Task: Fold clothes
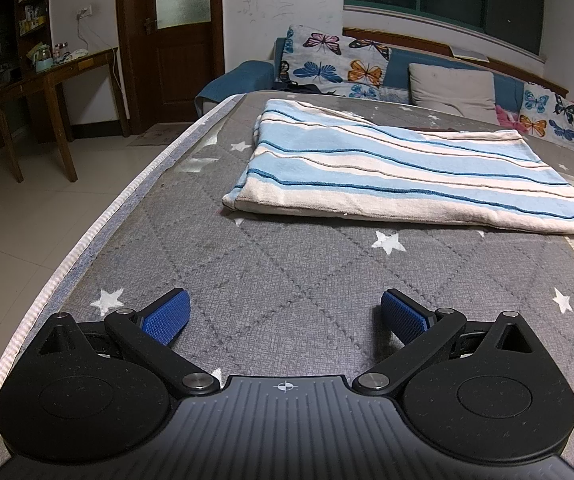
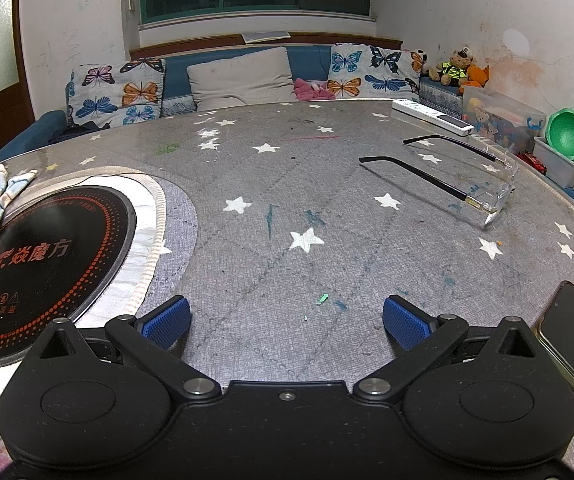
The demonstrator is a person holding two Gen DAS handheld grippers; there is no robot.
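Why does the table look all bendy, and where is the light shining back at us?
In the left wrist view the fisheye lens bows the table edge into a curve, and a pale glare patch sits beside the striped towel. In the right wrist view the far rim curves too, with glare on the clear cover near the stars; the glasses stay sharp. Both windows are dark, so the light comes from indoors.

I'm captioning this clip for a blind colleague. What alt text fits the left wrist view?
A folded blue-and-white striped towel lies on a grey star-print table cover, ahead of the open, empty left gripper. Behind the table stand a blue sofa with butterfly cushions, a wooden door and a side desk.
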